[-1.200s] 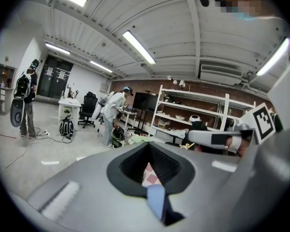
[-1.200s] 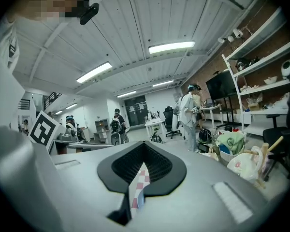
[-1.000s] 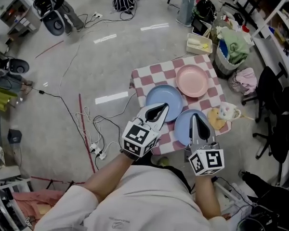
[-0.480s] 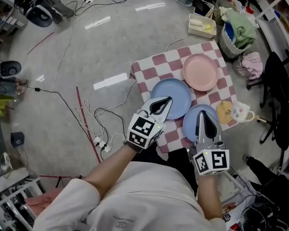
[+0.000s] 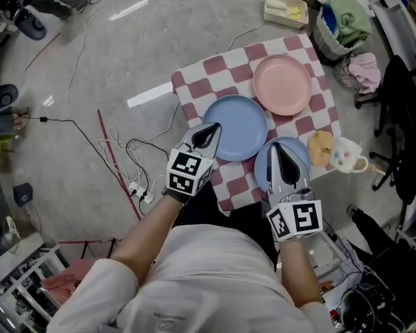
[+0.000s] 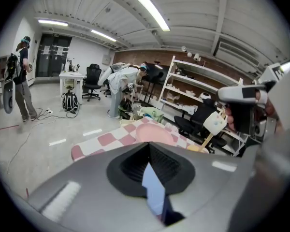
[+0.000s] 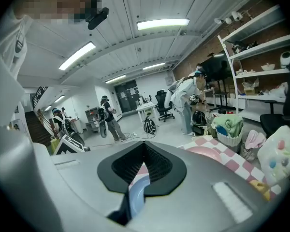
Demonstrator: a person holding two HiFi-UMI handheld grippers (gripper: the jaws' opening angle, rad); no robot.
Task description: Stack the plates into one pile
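Three plates lie apart on a red-and-white checkered table (image 5: 201,75): a pink plate (image 5: 282,84) at the far right, a large blue plate (image 5: 239,123) in the middle, and a smaller blue plate (image 5: 299,155) at the near right. My left gripper (image 5: 208,134) is shut and empty, its tip at the large blue plate's left rim. My right gripper (image 5: 277,151) hangs shut and empty over the smaller blue plate, hiding part of it. The left gripper view shows the left gripper (image 6: 149,146) with the pink plate (image 6: 152,132) beyond. The right gripper view shows the right gripper (image 7: 145,146).
A white patterned mug (image 5: 347,155) and a yellowish cloth (image 5: 321,146) sit on the table's right edge. Cables (image 5: 135,165) trail over the floor at the left. A basket of green cloth (image 5: 343,16), a small tray (image 5: 286,9) and a black chair (image 5: 402,116) stand round the table.
My head view has shifted, so the table sits higher in frame. The left gripper's tip has slid from over the large blue plate to its left rim. The right gripper stays over the smaller plate.
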